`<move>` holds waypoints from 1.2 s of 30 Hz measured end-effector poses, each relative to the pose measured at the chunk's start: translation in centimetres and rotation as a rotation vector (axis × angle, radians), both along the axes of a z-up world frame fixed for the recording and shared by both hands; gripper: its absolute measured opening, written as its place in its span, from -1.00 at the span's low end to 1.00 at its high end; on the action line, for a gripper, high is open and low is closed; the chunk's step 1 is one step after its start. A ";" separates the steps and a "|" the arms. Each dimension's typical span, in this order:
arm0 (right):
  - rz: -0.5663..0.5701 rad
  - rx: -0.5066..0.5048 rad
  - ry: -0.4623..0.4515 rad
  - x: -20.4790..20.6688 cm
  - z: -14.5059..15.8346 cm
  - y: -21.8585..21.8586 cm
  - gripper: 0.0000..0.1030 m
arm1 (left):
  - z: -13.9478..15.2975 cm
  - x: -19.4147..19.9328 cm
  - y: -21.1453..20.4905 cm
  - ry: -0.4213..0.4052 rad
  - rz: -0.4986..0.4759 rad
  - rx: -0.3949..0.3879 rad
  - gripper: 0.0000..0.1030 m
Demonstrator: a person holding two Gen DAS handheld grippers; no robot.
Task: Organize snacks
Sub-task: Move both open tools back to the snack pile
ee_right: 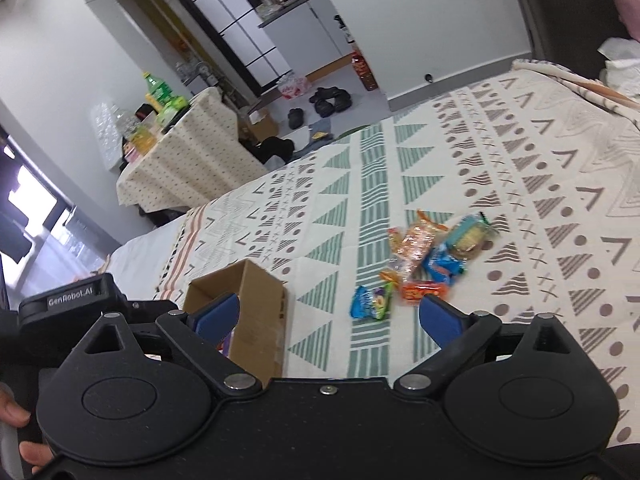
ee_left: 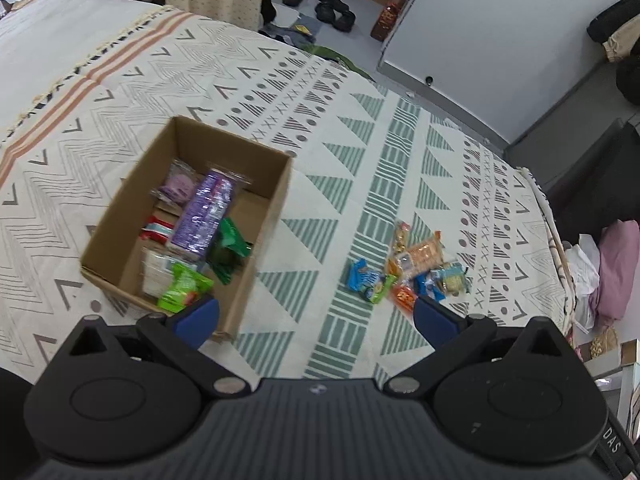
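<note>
We judge the sorting to be partly done. The cardboard box (ee_left: 256, 216) on the patterned bedspread (ee_left: 352, 152) already holds several packets: a long purple pack (ee_left: 202, 216) lying across the middle, a round lilac-wrapped snack (ee_left: 178, 186) in the far corner, a dark green packet (ee_left: 228, 248), a bright green packet (ee_left: 182, 286) at the near edge, a red-and-white wrapper (ee_left: 158, 232) and a pale packet (ee_left: 154, 272) beneath them.

What is left lies in a loose pile on the bedspread, well apart from the box: a blue-and-green packet (ee_right: 370, 302) nearest the box, an orange packet (ee_right: 424, 291) just beside it, a clear pack of orange crackers (ee_right: 418, 242), a blue wrapper (ee_right: 444, 266) and a teal-edged biscuit pack (ee_right: 468, 236) at the far end, with a few smaller bits among them that we cannot make out. By our count about as much remains outside as has gone in.

Our left gripper (ee_left: 316, 314) hovers above the bedspread between box and pile, its blue fingers spread wide with nothing between them, the left finger overlapping the box's near corner in the view. Our right gripper (ee_right: 328, 316) is likewise spread wide and empty, held low and tilted, with the box (ee_right: 260, 320) behind its left finger and the pile just ahead of its right finger.
</note>
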State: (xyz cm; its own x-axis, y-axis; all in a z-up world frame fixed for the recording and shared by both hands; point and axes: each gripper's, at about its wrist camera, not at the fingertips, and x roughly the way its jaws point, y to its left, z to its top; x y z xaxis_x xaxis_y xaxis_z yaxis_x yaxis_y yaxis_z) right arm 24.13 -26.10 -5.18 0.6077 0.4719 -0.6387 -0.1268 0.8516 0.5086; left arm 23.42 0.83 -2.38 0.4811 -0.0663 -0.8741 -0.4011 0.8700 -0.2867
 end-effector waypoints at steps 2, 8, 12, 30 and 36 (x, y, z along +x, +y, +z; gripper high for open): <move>-0.013 0.007 0.005 0.2 -0.3 -0.8 0.88 | -0.4 0.3 -0.5 -0.002 0.006 0.001 0.99; -0.057 0.032 0.036 1.2 -1.7 -3.3 0.88 | -2.0 1.8 -1.8 0.011 -0.003 -0.049 0.99; -0.093 0.056 0.067 1.9 -3.1 -4.9 0.88 | -3.3 2.9 -2.5 0.024 -0.004 -0.067 0.99; -0.139 0.106 0.200 6.6 -8.6 -7.4 0.58 | -9.7 8.6 -3.9 0.066 0.030 -0.128 0.91; -0.144 0.110 0.241 8.3 -10.2 -7.5 0.55 | -12.7 10.5 -4.6 0.115 0.037 -0.131 0.79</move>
